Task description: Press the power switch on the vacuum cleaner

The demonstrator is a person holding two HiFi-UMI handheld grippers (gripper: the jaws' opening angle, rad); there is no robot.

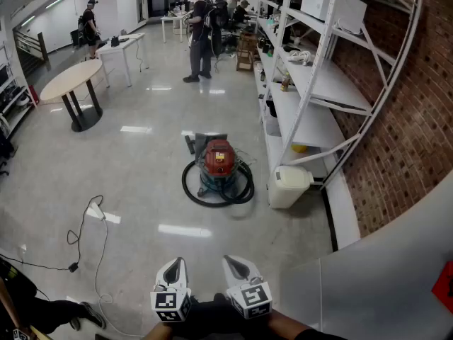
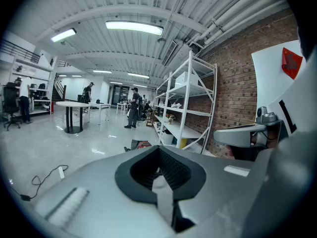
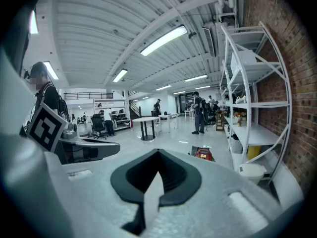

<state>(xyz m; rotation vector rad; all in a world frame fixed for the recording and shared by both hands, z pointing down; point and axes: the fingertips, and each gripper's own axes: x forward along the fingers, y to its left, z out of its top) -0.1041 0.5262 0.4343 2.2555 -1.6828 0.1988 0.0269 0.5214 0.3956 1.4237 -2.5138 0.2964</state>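
Note:
The vacuum cleaner (image 1: 218, 159) has a red top and a teal base. It stands on the glossy floor a few steps ahead, with its black hose (image 1: 212, 190) coiled around it. In the head view my left gripper (image 1: 174, 269) and right gripper (image 1: 236, 266) are side by side at the bottom edge, far short of the vacuum. Both have their jaws together and hold nothing. The left gripper (image 2: 159, 147) points over the floor with the vacuum cleaner (image 2: 141, 144) small beyond its tip. The right gripper (image 3: 158, 151) sees the vacuum cleaner (image 3: 203, 154) to the right of its tip.
A white shelf rack (image 1: 311, 83) runs along the brick wall on the right, with a white lidded bin (image 1: 289, 185) at its foot beside the vacuum. A power cable (image 1: 88, 229) lies on the floor to the left. A round table (image 1: 71, 80) and standing people (image 1: 199, 34) are farther back.

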